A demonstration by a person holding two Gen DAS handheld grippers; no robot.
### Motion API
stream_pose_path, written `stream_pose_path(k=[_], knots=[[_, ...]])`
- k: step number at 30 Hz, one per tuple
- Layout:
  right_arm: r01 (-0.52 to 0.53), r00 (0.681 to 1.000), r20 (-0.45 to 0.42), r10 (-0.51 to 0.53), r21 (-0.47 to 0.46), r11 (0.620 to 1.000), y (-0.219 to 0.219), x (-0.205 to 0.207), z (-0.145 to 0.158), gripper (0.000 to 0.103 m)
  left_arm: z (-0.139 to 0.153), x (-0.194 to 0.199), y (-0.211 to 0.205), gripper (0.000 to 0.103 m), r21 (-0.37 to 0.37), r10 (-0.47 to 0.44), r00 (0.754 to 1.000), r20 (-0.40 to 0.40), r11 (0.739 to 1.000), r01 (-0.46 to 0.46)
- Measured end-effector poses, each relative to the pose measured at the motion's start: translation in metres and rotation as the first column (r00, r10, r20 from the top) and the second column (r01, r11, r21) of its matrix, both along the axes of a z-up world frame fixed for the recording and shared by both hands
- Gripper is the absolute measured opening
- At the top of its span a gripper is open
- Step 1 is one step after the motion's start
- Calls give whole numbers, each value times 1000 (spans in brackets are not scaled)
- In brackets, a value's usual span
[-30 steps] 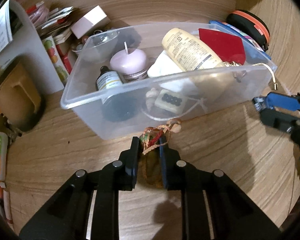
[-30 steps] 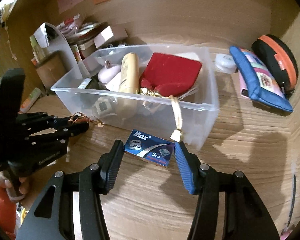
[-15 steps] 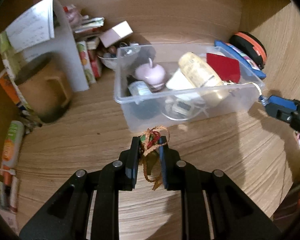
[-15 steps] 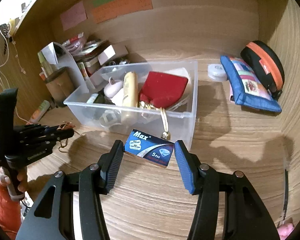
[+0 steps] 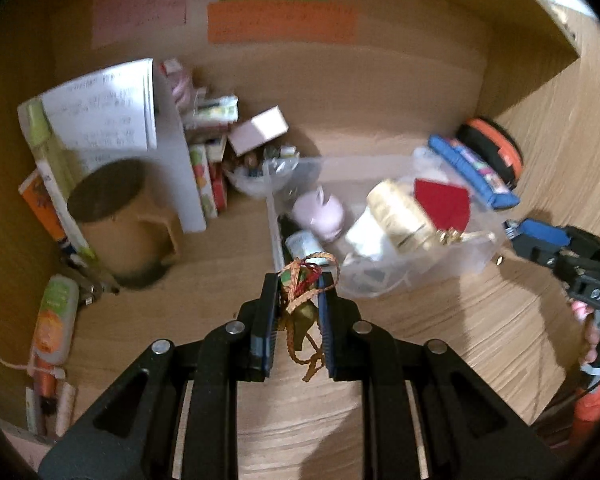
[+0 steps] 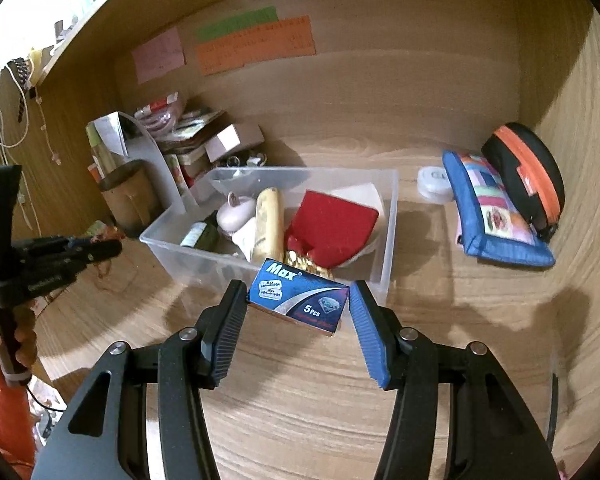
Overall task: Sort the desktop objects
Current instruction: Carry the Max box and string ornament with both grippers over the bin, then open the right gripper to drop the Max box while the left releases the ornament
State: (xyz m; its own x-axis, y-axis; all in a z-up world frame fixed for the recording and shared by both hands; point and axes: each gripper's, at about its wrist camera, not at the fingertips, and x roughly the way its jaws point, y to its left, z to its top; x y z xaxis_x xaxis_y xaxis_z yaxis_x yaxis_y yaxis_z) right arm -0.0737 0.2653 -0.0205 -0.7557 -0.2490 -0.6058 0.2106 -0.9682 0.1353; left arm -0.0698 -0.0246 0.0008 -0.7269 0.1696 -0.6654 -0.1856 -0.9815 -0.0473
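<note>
My left gripper (image 5: pixel 299 280) is shut on a small bronze bell with a braided orange-red cord (image 5: pixel 303 308), held in the air before the clear plastic bin (image 5: pixel 464 264). My right gripper (image 6: pixel 298 294) is shut on a blue "Max" razor-blade box (image 6: pixel 300 300), held above the desk just in front of the bin (image 6: pixel 388 240). The bin holds a pink candle (image 6: pixel 234 216), a cream bottle (image 6: pixel 268 224), a red pouch (image 6: pixel 334 224) and a small dark bottle (image 6: pixel 198 234). The left gripper also shows at the left of the right wrist view (image 6: pixel 114 248).
A brown mug (image 5: pixel 112 216), a white paper stand (image 5: pixel 172 152) and stacked small boxes (image 5: pixel 256 132) crowd the back left. A blue pencil case (image 6: pixel 492 216), a black-orange case (image 6: pixel 524 176) and a white tape roll (image 6: pixel 434 178) lie right of the bin. Wooden walls enclose the desk.
Both grippers have risen and drawn back from the bin with their objects. The razor-blade box, earlier low beside the bin's front wall, now hangs higher before its rim.
</note>
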Motion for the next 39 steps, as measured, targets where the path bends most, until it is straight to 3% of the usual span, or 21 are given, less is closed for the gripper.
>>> stream_pose_path(k=[7, 19, 39], knots=[[-6, 999, -40, 7, 22, 1000, -5, -11, 15, 49, 18, -15, 7, 18, 19, -34, 999, -32, 999, 34], [-18, 997, -74, 25, 96, 995, -19, -62, 31, 49, 12, -67, 25, 18, 41, -79, 997, 5, 996, 79], [-15, 999, 35, 12, 85, 996, -17, -116, -17, 50, -47, -121, 60, 18, 5, -163, 978, 133, 986, 164]])
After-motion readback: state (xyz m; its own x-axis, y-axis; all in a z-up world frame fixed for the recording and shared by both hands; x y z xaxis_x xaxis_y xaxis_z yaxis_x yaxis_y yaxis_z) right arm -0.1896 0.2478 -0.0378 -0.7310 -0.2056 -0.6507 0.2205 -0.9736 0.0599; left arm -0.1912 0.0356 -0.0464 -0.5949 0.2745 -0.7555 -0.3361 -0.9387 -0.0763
